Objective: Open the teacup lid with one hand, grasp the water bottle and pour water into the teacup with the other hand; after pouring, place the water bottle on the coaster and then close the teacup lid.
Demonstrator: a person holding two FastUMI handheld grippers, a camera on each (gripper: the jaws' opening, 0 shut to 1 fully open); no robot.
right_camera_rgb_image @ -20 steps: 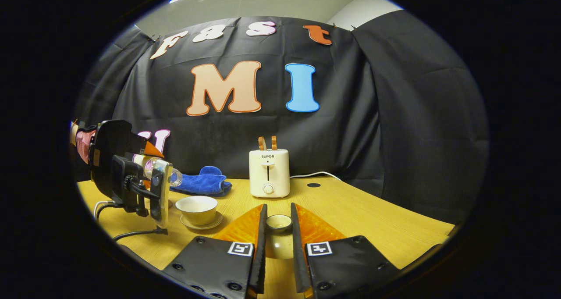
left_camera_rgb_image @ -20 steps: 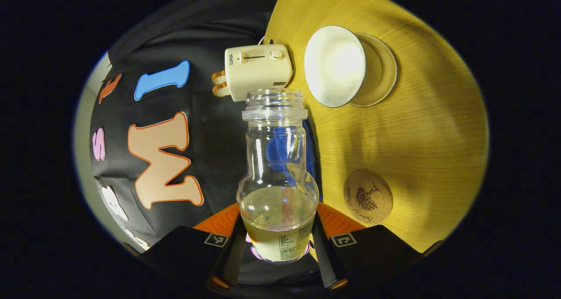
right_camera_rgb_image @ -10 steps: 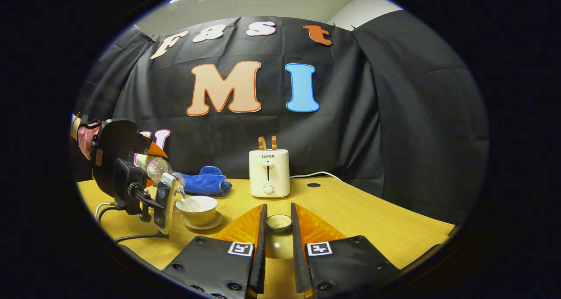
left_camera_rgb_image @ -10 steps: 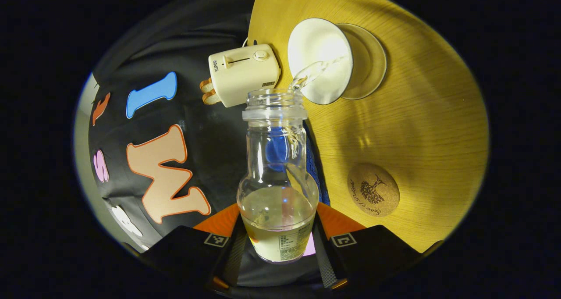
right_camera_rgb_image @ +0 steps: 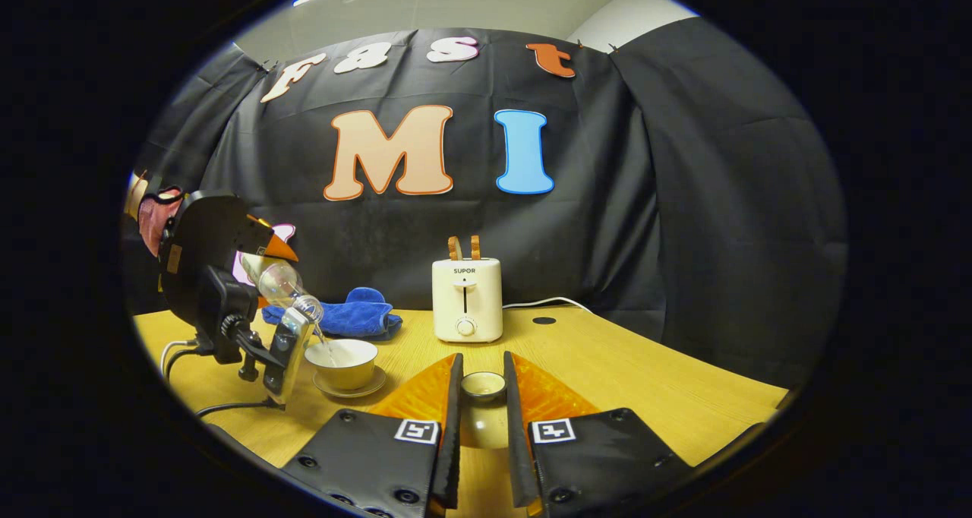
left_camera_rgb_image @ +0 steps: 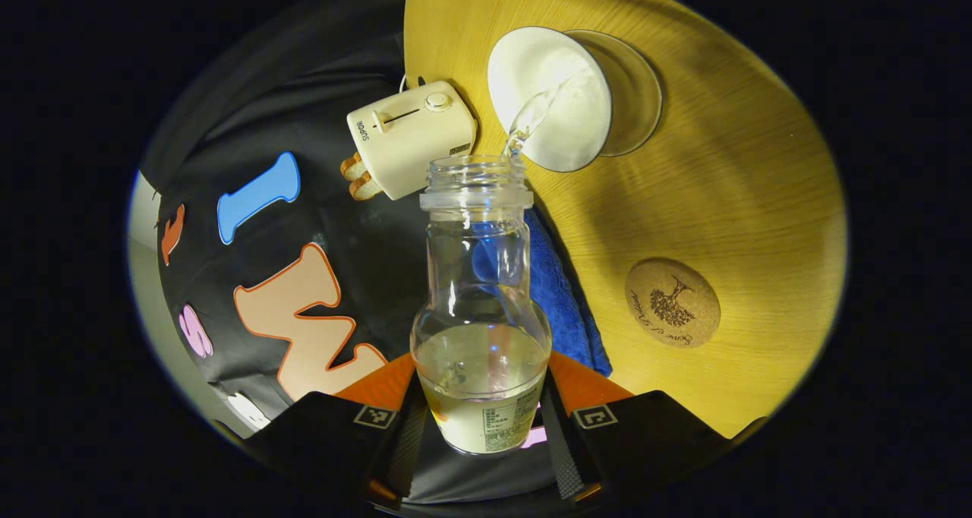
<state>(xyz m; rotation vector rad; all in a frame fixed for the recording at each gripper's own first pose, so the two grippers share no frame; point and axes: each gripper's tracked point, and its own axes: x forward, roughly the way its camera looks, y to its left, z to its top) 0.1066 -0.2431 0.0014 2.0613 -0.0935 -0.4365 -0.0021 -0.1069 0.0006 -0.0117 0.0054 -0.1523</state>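
Pouring: water stream runs from water bottle [left_camera_rgb_image: 481,305] into teacup [left_camera_rgb_image: 548,96], mid-task
left gripper [left_camera_rgb_image: 481,419]: jaws clamped on the bottle's base, bottle tipped mouth-down over the cup (some water left inside)
teacup: on its saucer [right_camera_rgb_image: 349,390], lid off, left of the toaster [right_camera_rgb_image: 466,298] in the right gripper view
blue cloth [right_camera_rgb_image: 349,314]: behind the cup, not in play
right gripper [right_camera_rgb_image: 481,396]: jaws closed on teacup lid [right_camera_rgb_image: 483,385], held low over the table [right_camera_rgb_image: 645,381], well apart from the cup
coaster [left_camera_rgb_image: 672,302]: bare, near the cup
done: lid off, bottle grasped
left: finish pour, bottle to coaster, lid back on
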